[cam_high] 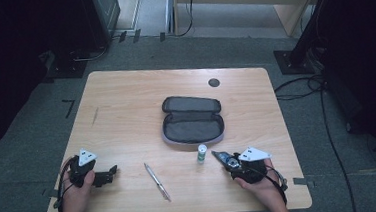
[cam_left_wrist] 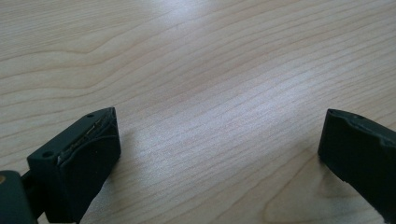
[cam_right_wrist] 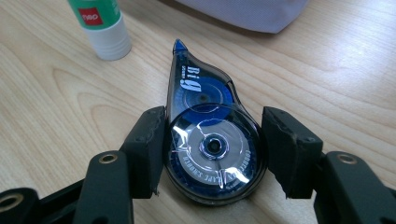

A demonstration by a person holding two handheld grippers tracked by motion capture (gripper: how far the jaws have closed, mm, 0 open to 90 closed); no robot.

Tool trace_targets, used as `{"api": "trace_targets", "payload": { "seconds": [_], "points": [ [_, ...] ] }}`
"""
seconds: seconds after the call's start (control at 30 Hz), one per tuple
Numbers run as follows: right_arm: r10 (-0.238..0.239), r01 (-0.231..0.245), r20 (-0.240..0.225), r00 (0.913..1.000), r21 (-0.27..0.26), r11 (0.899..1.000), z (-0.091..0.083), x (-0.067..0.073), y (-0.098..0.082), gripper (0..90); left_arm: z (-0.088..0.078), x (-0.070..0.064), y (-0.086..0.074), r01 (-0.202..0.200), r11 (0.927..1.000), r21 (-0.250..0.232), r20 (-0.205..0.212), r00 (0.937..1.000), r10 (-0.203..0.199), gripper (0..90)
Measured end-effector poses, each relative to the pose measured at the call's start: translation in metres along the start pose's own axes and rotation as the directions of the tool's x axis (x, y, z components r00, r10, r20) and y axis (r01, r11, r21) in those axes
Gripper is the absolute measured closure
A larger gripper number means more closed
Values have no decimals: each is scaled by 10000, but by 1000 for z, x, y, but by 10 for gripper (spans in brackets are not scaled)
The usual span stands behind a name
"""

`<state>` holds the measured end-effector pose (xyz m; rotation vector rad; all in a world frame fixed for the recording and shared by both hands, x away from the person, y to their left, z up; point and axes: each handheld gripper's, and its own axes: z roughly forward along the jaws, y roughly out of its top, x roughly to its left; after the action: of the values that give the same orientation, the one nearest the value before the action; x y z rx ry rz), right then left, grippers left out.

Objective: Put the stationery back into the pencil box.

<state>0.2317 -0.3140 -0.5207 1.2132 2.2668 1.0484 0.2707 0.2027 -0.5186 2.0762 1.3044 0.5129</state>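
Note:
A blue see-through correction tape dispenser point(cam_right_wrist: 210, 144) lies flat on the wooden table point(cam_high: 126, 105), its tip pointing at a white glue stick point(cam_right_wrist: 105, 25) with a green label. My right gripper point(cam_right_wrist: 215, 135) is shut on the dispenser's round body, one black pad against each side. In the high view this gripper point(cam_high: 228, 162) sits at the front right, just right of the upright glue stick point(cam_high: 202, 153). At the front left my left gripper point(cam_high: 111, 174) rests low. Its jaws point(cam_left_wrist: 218, 128) stand wide open over bare wood with nothing between them.
An open grey pencil case point(cam_high: 192, 119) lies in the middle of the table, behind the glue stick; its edge point(cam_right_wrist: 247, 11) shows past the dispenser. A silver pen point(cam_high: 157, 181) lies near the front edge between the hands. A dark round cap point(cam_high: 214, 82) sits at the back.

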Motion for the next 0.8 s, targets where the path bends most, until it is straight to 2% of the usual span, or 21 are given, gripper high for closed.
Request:
{"api": "trace_targets", "payload": {
  "seconds": [0.33,0.6,0.8],
  "points": [
    [316,-304,429,9986,-272,9992,-12,-7,5,424,0,0,0,16,10000,3,-7,10000,-16,0],
    [684,-650,661,9955,-531,9965,-26,-14,18,423,0,-1,0,-26,10000,11,-38,10000,26,0],
    [611,-562,773,9951,-647,9963,-29,-15,30,423,0,0,0,-23,10000,18,-22,10000,23,0]
  ]
}}
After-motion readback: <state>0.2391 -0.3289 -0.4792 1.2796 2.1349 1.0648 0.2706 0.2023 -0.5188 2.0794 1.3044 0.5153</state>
